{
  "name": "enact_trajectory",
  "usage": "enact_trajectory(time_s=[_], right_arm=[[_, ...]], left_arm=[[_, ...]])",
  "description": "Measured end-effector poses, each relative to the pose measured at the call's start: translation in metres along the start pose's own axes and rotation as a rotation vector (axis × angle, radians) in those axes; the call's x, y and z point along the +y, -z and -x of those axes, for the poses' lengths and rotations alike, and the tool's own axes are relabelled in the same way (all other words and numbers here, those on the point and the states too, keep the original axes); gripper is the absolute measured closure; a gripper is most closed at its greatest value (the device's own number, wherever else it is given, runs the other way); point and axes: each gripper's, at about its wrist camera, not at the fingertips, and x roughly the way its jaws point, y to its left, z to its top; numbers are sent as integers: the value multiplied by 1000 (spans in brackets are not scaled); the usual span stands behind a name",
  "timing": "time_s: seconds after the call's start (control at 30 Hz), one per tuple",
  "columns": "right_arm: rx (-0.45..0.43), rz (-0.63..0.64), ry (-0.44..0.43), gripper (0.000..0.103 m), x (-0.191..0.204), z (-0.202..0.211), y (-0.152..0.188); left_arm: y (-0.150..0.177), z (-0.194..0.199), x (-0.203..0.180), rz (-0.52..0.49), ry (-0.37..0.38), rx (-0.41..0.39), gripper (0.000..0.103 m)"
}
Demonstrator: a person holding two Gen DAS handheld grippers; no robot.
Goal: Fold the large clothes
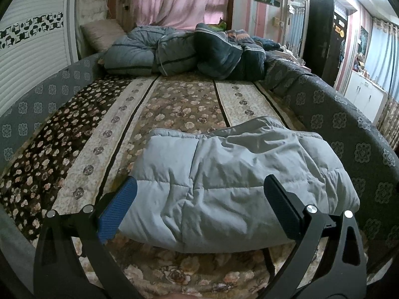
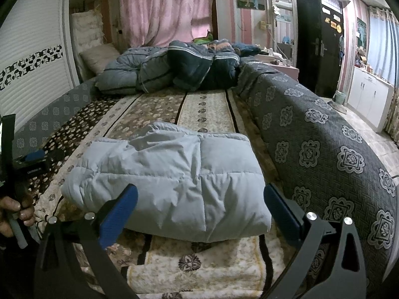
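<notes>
On the bed's floral blanket (image 1: pixel 174 109), near its front edge, lies a pale blue-grey puffer jacket (image 1: pixel 224 186), folded into a thick, roughly rectangular bundle. Its shell is smooth, lightly creased fabric, stitched into padded, pillowy panels, with a seam running down the middle of the top layer. In the left wrist view the bundle sits just ahead of the left hand-held gripper (image 1: pixel 199 206), whose 2 fingers stand wide apart on either side of the jacket's near edge, holding nothing; whether they touch the cloth cannot be told. In the right wrist view the jacket (image 2: pixel 174 174) lies likewise just in front of the right hand-held gripper (image 2: pixel 199 209), fingers spread wide and empty, the near right corner of the bundle between them. Each finger carries a blue ribbed pad (image 1: pixel 117 214) on a black angular frame with silver pivot screws.

At the left edge of the right wrist view a hand (image 2: pixel 15 211) grips the black handle of the other tool.

The blanket is plush, in lengthwise stripes: dark brown with pink roses, cream with round medallions, tan with larger roses. A grey quilted cover (image 2: pixel 324 149) with pale square motifs rises along the right side of the bed. At the head lies a heap of blue and dark navy duvets (image 1: pixel 187 52) beside a beige pillow (image 1: pixel 102 32), before pink curtains (image 1: pixel 174 0).
</notes>
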Motion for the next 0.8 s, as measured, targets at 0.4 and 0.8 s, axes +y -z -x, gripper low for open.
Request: enact_trajectory(time_s=[0.4, 0.8], right_arm=[[0, 0, -2, 2, -1, 0, 0], [2, -1, -3, 2, 1, -1, 0]], left_arm=[[2, -1, -4, -9, 12, 12, 3], [2, -1, -8, -8, 13, 16, 3]])
